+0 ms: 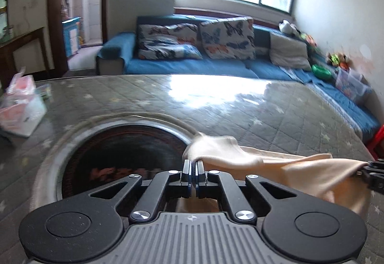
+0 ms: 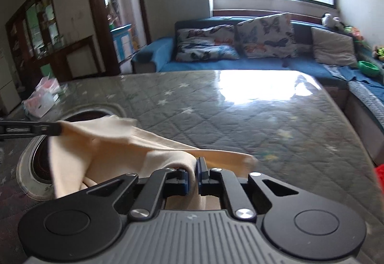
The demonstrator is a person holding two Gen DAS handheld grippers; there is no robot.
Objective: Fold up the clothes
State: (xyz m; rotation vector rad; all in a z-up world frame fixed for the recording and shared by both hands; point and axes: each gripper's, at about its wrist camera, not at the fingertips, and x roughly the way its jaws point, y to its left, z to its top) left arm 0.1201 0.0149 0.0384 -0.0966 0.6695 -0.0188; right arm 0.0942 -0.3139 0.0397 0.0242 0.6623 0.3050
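A cream garment [image 1: 283, 163] is stretched between my two grippers above the grey quilted, glass-topped table [image 1: 216, 100]. My left gripper [image 1: 193, 165] is shut on one edge of the cloth, over the round dark inset [image 1: 124, 151] in the table. My right gripper [image 2: 194, 163] is shut on another edge of the garment [image 2: 100, 144], which hangs in loose folds to its left. The right gripper's tip shows at the far right of the left wrist view [image 1: 374, 175]. The left gripper's tip shows at the far left of the right wrist view [image 2: 31, 130].
A tissue box [image 1: 21, 108] stands on the table's left side [image 2: 43, 98]. A blue sofa [image 1: 192, 64] with butterfly cushions [image 1: 225, 38] lies behind the table under a bright window. Toys and a green bowl [image 1: 321, 70] sit on its right arm. A doorway [image 1: 76, 12] and shelves [image 2: 40, 24] are at the left.
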